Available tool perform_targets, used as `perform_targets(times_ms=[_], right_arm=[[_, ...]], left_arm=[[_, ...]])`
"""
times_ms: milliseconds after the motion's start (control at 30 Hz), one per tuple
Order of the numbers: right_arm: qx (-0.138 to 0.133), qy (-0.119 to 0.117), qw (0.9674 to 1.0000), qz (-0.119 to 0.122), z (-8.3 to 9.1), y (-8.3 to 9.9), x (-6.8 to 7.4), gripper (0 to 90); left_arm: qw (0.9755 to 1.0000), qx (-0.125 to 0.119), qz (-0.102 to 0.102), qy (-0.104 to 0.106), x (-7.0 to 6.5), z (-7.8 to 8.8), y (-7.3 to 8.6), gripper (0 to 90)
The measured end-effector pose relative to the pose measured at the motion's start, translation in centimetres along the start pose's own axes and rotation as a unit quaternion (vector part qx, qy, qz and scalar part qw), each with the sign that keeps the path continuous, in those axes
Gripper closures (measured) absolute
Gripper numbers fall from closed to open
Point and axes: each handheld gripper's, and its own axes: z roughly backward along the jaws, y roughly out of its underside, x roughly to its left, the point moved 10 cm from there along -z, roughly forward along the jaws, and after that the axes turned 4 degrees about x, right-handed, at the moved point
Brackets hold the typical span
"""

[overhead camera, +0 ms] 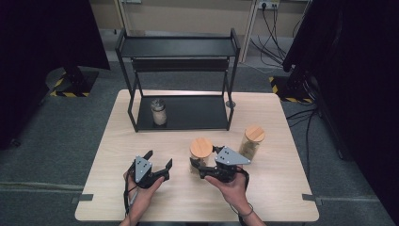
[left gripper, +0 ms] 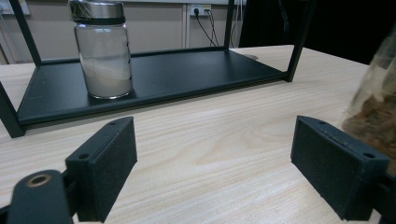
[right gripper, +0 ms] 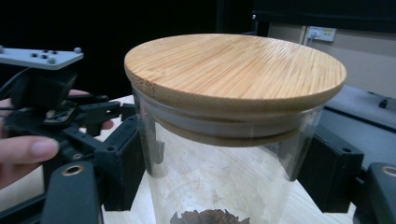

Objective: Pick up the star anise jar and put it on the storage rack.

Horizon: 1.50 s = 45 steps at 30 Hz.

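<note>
The right gripper (overhead camera: 203,165) clamps its fingers (right gripper: 123,163) around the bamboo-lidded jar (overhead camera: 200,151) (low on the glass, for a steady carry) over the desk (overhead camera: 282,188); the left gripper (overhead camera: 159,161) waits open-fingered, facing the black shelf (overhead camera: 188,113).

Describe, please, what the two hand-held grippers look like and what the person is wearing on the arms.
Each gripper, left and right, is black, with two blocky jaws faced in dark textured pads and a grey three-cornered plate dotted with small marks on top. A dark cable trails from the left. The forearms are bare; a thin band circles the right wrist.
</note>
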Motion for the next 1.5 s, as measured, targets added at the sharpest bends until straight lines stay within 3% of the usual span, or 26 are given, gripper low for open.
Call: perform_targets(times_ms=[567, 1500], right_arm=[[-0.004, 0.029, 0.9995, -0.009, -1.9, -1.2, -1.7, 25.6], [0.000, 0.057, 0.9983, -0.016, -4.8, -2.8, -4.0, 25.6]], left_arm=[[1.0000, -0.001, -0.002, 0.000, 0.0, 0.0, 0.0, 14.0], [1.0000, -0.004, -0.005, 0.002, -0.1, 0.0, -0.1, 13.9]])
